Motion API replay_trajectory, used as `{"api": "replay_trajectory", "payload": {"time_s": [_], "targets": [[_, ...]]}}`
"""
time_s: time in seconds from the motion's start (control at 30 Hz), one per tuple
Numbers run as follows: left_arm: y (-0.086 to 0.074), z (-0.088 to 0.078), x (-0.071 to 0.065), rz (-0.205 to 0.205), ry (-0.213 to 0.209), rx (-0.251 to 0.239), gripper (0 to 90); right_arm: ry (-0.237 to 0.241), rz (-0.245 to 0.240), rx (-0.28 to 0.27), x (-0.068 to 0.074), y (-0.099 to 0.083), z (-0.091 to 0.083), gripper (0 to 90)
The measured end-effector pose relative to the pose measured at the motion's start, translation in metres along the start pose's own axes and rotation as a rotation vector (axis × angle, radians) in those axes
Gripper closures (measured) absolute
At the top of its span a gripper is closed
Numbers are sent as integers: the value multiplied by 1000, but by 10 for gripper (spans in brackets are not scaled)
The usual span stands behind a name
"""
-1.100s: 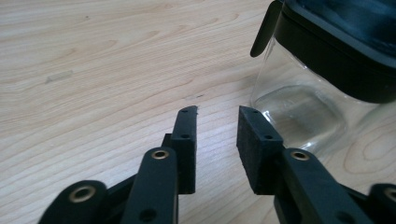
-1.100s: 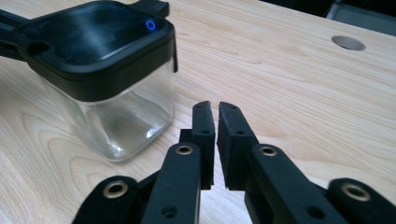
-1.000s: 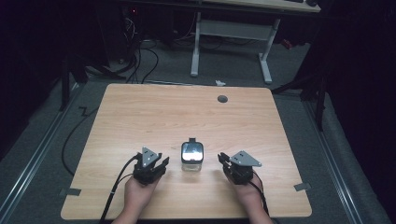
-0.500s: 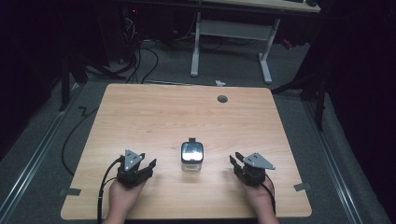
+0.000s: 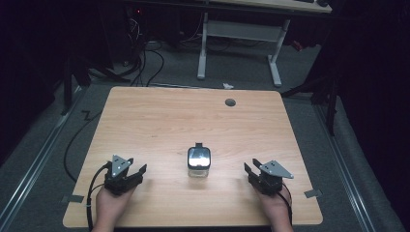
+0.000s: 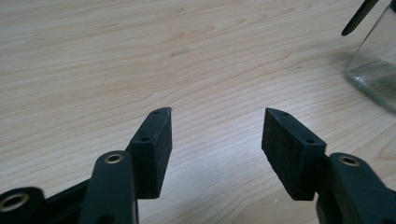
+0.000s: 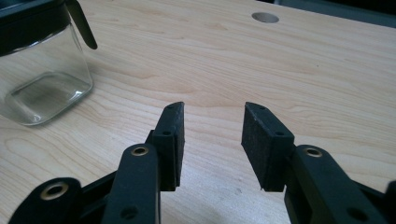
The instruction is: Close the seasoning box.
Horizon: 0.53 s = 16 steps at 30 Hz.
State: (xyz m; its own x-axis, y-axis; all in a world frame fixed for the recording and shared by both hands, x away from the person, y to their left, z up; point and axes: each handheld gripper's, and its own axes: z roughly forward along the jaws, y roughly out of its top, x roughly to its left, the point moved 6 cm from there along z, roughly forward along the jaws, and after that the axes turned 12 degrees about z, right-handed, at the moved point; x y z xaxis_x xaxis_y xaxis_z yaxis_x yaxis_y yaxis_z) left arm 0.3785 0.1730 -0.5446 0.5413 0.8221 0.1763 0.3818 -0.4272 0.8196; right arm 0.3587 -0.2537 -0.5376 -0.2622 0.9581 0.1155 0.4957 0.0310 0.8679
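jar: clear glass, square, black lid with a clasp; upright on the bench, near its front edge
lies: between the two tools, apart from both
left tool: jaws spread, just been opening, nothing between them
right tool: jaws spread, just been opening, empty
nearer: about equal

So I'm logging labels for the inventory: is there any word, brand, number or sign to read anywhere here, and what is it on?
None can be read.
Jar: clear glass with a black lid, no label or print showing.
Table: bare wood grain, no text.
Left gripper and right gripper: plain black jaws and grey plates, no markings showing.
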Motion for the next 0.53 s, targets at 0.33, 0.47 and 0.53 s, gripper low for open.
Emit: {"api": "replay_trajectory", "payload": {"time_s": [0.33, 0.47, 0.53], "targets": [[-13, -8, 6, -6, 9, 12, 429, 6, -12, 8, 6, -1, 3, 534], [-11, -9, 3, -10, 10, 0, 428, 19, -21, -3, 9, 0, 2, 498], [-11, -9, 0, -4, 10, -1, 428, 23, -16, -4, 8, 1, 0, 488]]}}
